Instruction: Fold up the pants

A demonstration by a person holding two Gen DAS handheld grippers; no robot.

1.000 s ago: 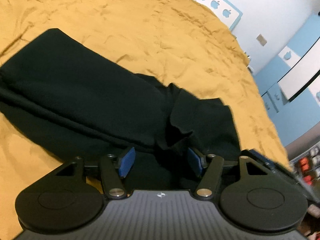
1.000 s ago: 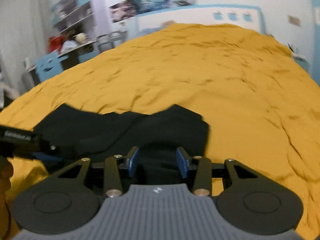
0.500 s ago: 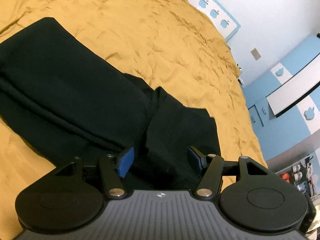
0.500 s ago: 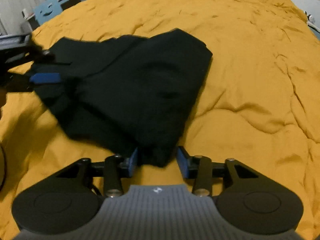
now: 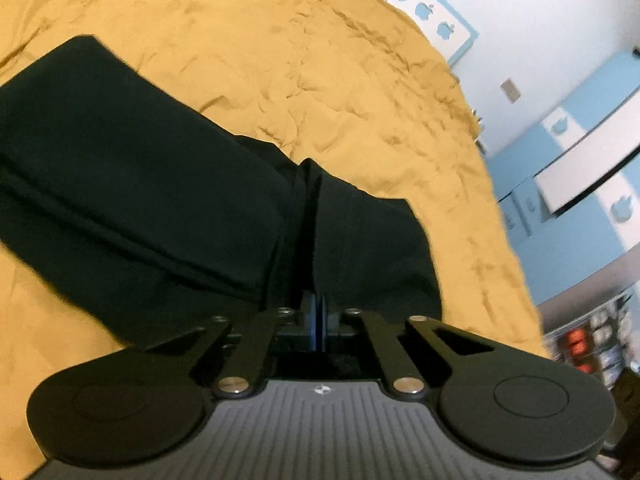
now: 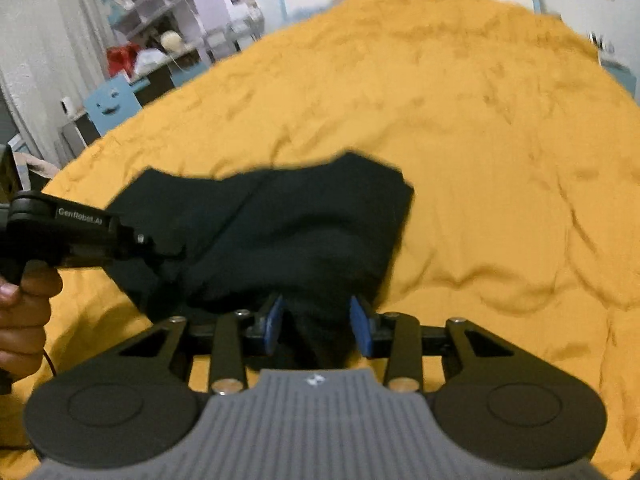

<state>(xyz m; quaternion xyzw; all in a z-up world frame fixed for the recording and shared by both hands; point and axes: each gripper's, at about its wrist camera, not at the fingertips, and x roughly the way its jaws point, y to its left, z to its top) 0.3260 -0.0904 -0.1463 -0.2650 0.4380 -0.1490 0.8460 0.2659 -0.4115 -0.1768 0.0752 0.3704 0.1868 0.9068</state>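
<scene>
The black pants [image 5: 152, 200] lie on the yellow bedspread [image 5: 320, 64], folded over in layers. My left gripper [image 5: 319, 312] is shut on the near edge of the pants, its blue pads pressed together on the cloth. In the right wrist view the pants [image 6: 304, 224] form a bunched black heap. My right gripper [image 6: 317, 322] has its jaws apart with a fold of the pants between the blue pads [image 6: 362, 330]. The left gripper [image 6: 80, 232] and the hand that holds it show at the left of that view, at the pants' left edge.
The bedspread [image 6: 500, 140] spreads wide to the right and beyond the pants. Shelves and a cluttered desk [image 6: 152, 56] stand past the bed's left side. Blue cabinets [image 5: 568, 152] stand at the right in the left wrist view.
My left gripper has shut on the pants' near edge; it was open before. My right gripper has tilted back up, still open around a fold of the cloth.
</scene>
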